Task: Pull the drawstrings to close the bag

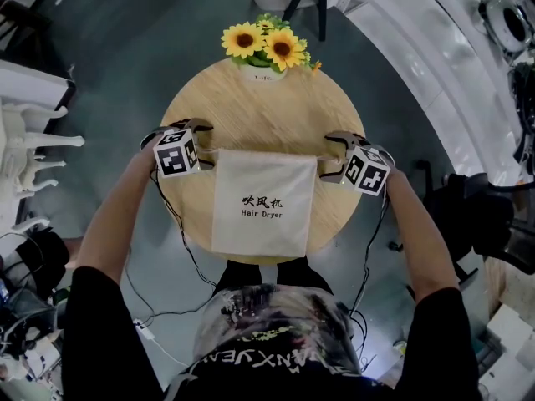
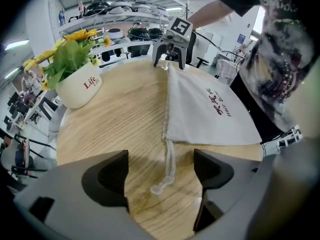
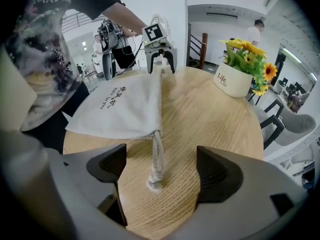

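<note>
The bag (image 1: 263, 199) lies flat on the round table (image 1: 267, 115), printed side up, with its mouth edge on the far side toward the flower pot (image 1: 261, 72). One drawstring comes out of each end of that edge, so I have a cord for each hand and neither has to cross over. My left gripper (image 2: 160, 171) is wide apart and straddles the left drawstring (image 2: 169, 159). The cord runs from the bag's corner straight back toward me, and its knotted end (image 2: 160, 186) rests on the wood between the pads without touching either, a little nearer the pad on the bag's side. My right gripper (image 3: 160, 171) mirrors this: it is also wide and holds nothing, with the right drawstring (image 3: 156, 156) lying lengthwise in the gap and its knot (image 3: 154, 184) nearer the pad on the bag's side. Both cords lie along the line each gripper points, so closing will pinch across them, which is what I want. I judge the next move is to squeeze onto each cord just above its knot, then draw the hands apart along the mouth edge. My worry is a cord slipping under a pad flat on the table.
</note>
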Available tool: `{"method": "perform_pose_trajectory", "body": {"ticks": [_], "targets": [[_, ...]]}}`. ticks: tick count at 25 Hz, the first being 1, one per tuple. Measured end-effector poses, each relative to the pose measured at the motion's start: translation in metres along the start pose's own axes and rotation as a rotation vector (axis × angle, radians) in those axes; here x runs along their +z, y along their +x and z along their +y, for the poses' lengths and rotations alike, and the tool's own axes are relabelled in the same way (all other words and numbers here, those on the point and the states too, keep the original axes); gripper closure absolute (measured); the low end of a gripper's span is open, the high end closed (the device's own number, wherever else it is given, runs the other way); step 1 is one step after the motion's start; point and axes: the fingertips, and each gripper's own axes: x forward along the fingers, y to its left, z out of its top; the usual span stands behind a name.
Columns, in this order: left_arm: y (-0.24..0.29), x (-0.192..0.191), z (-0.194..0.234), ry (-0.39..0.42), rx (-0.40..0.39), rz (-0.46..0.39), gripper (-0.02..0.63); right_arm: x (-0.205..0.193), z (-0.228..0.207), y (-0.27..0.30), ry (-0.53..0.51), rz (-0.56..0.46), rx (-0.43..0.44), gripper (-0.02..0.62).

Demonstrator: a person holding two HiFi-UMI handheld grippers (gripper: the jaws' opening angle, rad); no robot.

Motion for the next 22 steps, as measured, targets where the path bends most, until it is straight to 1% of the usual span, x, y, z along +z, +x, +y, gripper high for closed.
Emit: {"method": "perform_pose_trajectory", "body": {"ticks": [4, 6, 14, 15, 20, 22], "targets": [[-0.0014, 0.0013, 0.0008, -0.014, 0.008, -0.008, 0.195, 0.0014, -0.0001, -0.0004, -0.002, -0.006, 0.0, 0.173], [-0.0027, 0.0035, 0.0024, -0.026, 0.018, -0.021, 0.318, 0.0012, 0.0002, -0.0006, 0.001, -0.008, 0.0, 0.184], [-0.0032, 0.004, 0.0029, -0.032, 0.022, -0.026, 0.316, 0.0027, 0.0019, -0.0022, 0.007, -0.021, -0.003, 0.24], [-0.0034, 0.0041, 0.0027, -0.032, 0.023, -0.026, 0.316, 0.0031, 0.0028, -0.0026, 0.009, -0.024, -0.003, 0.268], [-0.0035, 0.0041, 0.001, -0.029, 0.025, -0.018, 0.318, 0.0032, 0.0046, -0.0039, 0.023, -0.034, -0.01, 0.293], [-0.0032, 0.0039, 0.0014, -0.029, 0.027, -0.015, 0.322, 0.0035, 0.0045, -0.004, 0.026, -0.037, -0.012, 0.322]]}}
